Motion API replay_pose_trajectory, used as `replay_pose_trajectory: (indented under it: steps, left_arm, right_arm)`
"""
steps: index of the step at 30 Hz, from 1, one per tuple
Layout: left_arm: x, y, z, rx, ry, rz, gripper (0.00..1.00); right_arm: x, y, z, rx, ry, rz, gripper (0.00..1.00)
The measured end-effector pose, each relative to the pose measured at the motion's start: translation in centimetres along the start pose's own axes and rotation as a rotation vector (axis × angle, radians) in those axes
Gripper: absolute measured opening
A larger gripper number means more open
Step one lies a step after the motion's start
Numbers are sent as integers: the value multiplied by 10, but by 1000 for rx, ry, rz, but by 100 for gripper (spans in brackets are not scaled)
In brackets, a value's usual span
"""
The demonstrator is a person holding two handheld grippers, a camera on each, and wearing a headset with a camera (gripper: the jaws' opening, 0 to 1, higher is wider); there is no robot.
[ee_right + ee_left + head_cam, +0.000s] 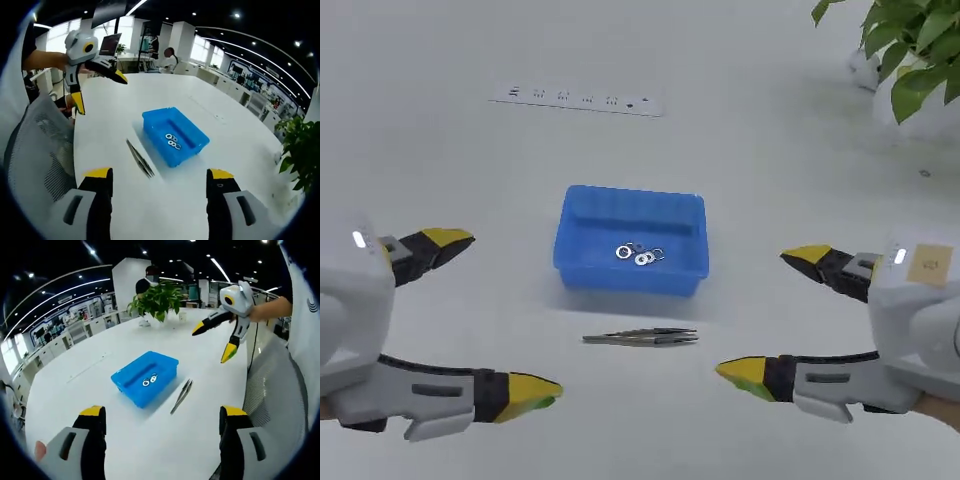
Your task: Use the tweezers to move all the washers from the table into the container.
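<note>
Several washers (639, 254) in container (630, 278), tweezers (640, 338) on table (770, 150) between wide-apart jaws.

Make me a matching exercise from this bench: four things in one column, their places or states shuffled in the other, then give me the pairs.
Column one
1. washers
2. tweezers
3. plant
4. left gripper

Column two
a. lying on the table, on the person's side of the blue container
b. top right of the head view
c. inside the blue container
d. jaws open, holding nothing

Pairs: 1-c, 2-a, 3-b, 4-d
</note>
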State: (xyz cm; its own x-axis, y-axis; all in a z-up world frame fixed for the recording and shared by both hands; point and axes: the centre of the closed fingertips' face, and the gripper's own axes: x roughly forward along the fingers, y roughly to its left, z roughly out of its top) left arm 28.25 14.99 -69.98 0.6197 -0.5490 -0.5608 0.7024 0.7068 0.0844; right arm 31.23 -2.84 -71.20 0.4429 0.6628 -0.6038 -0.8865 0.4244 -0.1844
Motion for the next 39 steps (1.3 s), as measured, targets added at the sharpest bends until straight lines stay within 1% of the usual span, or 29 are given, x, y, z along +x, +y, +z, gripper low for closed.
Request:
replay_pose_trajectory:
  steps: [1, 2, 3, 5, 7, 8, 9, 11, 13, 15, 18, 20, 22, 24, 26, 30, 31, 32, 33, 34, 35, 36, 38, 39]
  left_arm:
    - [0, 3, 0, -41, 10, 29, 100]
    - [-1, 4, 1, -30, 6, 31, 100]
    - [-2, 5, 4, -18, 0, 33, 100]
    - [-4, 5, 8, -9, -11, 38, 100]
    - [-5, 3, 15, 3, -34, 32, 100]
    - [-6, 1, 17, 16, -36, 25, 100]
    - [-6, 0, 18, 24, -36, 21, 100]
    - [-7, -3, 18, 41, -26, 14, 100]
    - [-7, -6, 14, 60, -7, 11, 100]
    - [-8, -10, 13, 65, 3, 3, 100]
    - [-13, -14, 14, 63, -17, -6, 100]
    - [-14, -12, 14, 56, -21, 3, 100]
    - [-15, -9, 13, 54, -17, 14, 100]
    - [-17, -7, 13, 57, -24, 24, 100]
    - [-18, -6, 15, 63, -36, 24, 100]
    - [-20, -6, 14, 55, -28, 15, 100]
    - [-23, -4, 17, 57, -40, 21, 100]
    - [-26, 2, 25, 60, -84, 46, 100]
    - [-29, 8, 34, 23, -133, 65, 100]
    - [-32, 9, 35, -10, -144, 58, 100]
    - [-33, 9, 34, -40, -139, 36, 100]
    - [-33, 12, 33, -27, -128, 40, 100]
    - [-34, 16, 28, 19, -100, 55, 100]
    - [-34, 16, 27, 32, -102, 51, 100]
  right_arm:
    - [0, 0, -1, -4, 4, -6, 88]
    - [0, -1, -2, -9, 3, -18, 95]
    - [-1, -2, -2, -13, -5, -26, 99]
    - [-2, -3, -5, -10, -2, -20, 100]
    - [0, -4, -10, -4, 13, -13, 100]
    - [1, -4, -11, -8, 14, -9, 100]
    - [2, -2, -13, -23, 26, -7, 100]
    - [3, -2, -12, -51, 29, -4, 100]
    - [5, -1, -12, -50, 36, 3, 100]
    - [7, 1, -10, -49, 36, 11, 100]
    - [10, 7, -7, -69, 39, 31, 100]
    - [11, 9, -7, -71, 48, 43, 100]
    - [11, 10, -7, -77, 55, 45, 100]
    - [10, 10, -6, -88, 51, 42, 100]
    - [9, 8, -6, -86, 57, 38, 100]
    - [4, 4, -7, -85, 63, 20, 100]
    - [3, 3, -9, -83, 66, 15, 100]
    - [2, 1, -10, -79, 69, 6, 100]
    - [1, 0, -10, -76, 68, 0, 100]
    - [0, -2, -11, -68, 68, -4, 100]
    - [-2, -3, -12, -62, 68, -6, 100]
    - [-2, -4, -12, -55, 68, -8, 100]
    - [-3, -6, -14, -40, 72, -15, 100]
    - [-5, -7, -14, -28, 71, -18, 100]
